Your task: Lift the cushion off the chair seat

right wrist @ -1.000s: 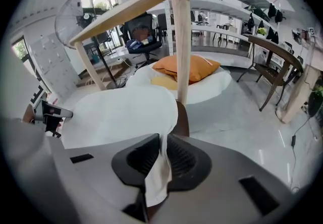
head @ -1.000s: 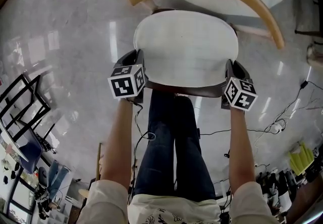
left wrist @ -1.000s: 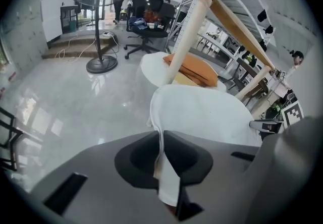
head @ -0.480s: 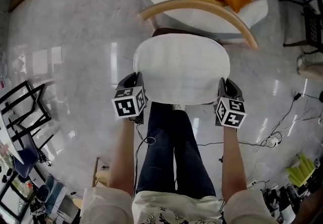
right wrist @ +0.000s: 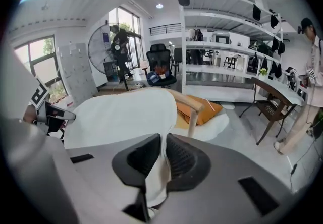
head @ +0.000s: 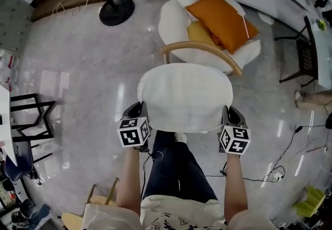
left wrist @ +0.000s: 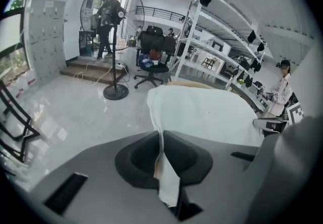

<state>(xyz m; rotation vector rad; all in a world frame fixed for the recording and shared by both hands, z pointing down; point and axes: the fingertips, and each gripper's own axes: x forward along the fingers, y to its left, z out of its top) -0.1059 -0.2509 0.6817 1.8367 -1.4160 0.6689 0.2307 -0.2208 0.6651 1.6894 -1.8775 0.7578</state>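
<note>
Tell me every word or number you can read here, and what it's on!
None: no word or number is readable anywhere.
Cube on the left tool, cube on the right tool: black-and-white square patterns, not letters.
Items on the shelves: too small to read.

Dark jeans (head: 179, 172), cream printed top (head: 179, 217) — grey left gripper (left wrist: 161, 150), grey right gripper (right wrist: 162, 155)

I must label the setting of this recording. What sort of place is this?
Probably an open office or lab workspace, not a home: tall white shelving along a wall, a black office chair, and loose cables on the polished floor.
</note>
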